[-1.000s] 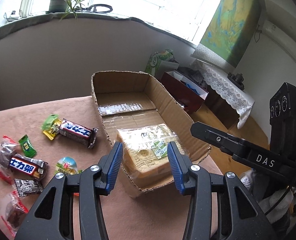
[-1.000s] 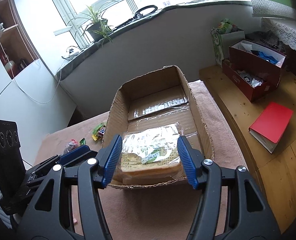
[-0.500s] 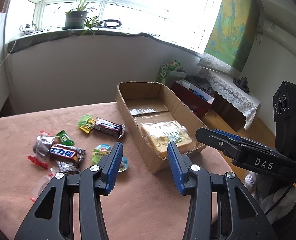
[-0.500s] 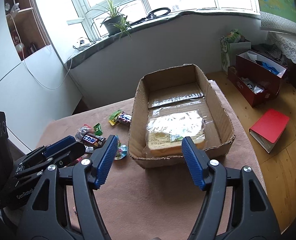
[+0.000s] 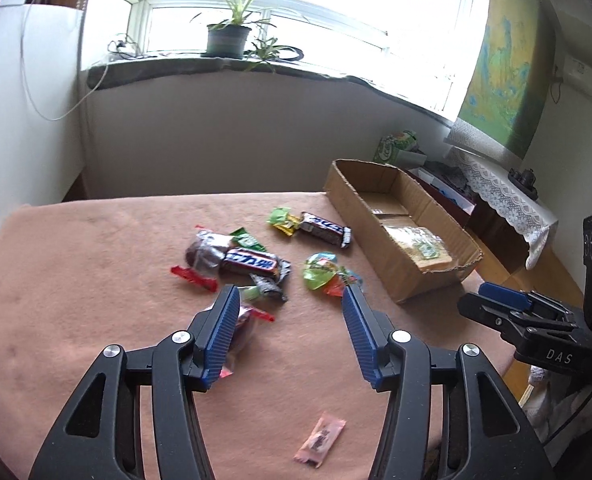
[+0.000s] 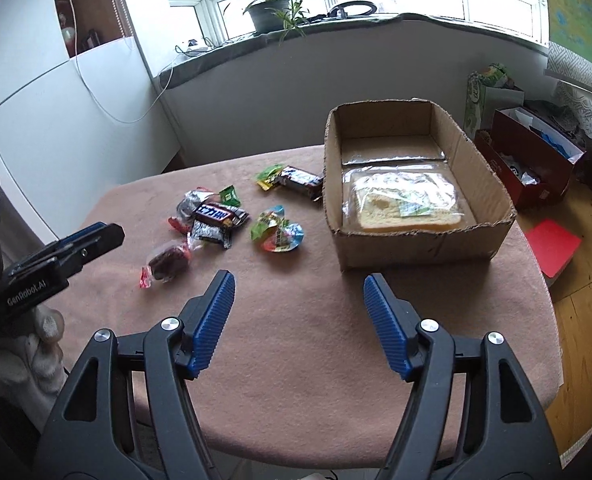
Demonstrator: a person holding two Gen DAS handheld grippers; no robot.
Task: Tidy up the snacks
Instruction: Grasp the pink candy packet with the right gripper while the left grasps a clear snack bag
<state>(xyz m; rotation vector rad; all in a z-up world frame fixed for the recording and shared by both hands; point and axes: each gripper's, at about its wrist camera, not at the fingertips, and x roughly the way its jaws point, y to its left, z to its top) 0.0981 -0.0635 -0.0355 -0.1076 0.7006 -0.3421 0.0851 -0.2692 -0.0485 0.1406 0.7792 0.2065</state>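
A cardboard box stands on the right of the pink-covered table. A wrapped bread pack lies inside it; it also shows in the left wrist view in the box. Loose snacks lie left of the box: a Snickers bar, a second bar, a jelly cup, a dark wrapped sweet and a pink sachet. My left gripper is open and empty above the snacks. My right gripper is open and empty in front of the box.
The table's front and right edges are close. A red book lies on the wooden floor at right. A red box and a green bag stand behind it. A potted plant sits on the window sill.
Both grippers have pulled back and up from the box, leaving the bread pack inside. The left gripper has swung left over the loose snacks.
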